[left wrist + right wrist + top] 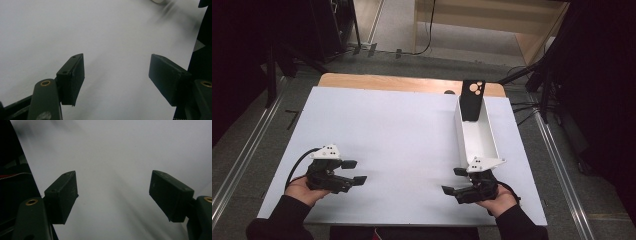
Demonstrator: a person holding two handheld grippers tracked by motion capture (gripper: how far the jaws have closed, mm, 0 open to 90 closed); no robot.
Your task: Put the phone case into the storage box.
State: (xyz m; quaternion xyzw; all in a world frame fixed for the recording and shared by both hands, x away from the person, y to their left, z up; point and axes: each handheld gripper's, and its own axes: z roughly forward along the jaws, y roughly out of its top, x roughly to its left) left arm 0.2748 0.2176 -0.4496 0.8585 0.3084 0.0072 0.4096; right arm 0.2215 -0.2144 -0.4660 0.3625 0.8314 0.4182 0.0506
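Observation:
A white sheet (pixel 397 135) covers the table. My left gripper (pixel 354 171) rests low over its front left part, held by a hand, jaws pointing right and open. In the left gripper view the left gripper (pixel 116 72) has only bare white surface between its black pads (pixel 73 77). My right gripper (pixel 453 181) sits at the front right, jaws pointing left and open. The right gripper view has the right gripper (pixel 113 195) with nothing between its pads (pixel 170 192). A narrow white box (pixel 477 135) stands just behind the right gripper, with a black phone (pixel 472 100) leaning upright at its far end.
The wooden table edge (pixel 382 82) shows beyond the sheet at the back. Metal rails (pixel 242 150) run along the floor on both sides, and cables (pixel 524 107) lie by the back right corner. Dark stands flank the table.

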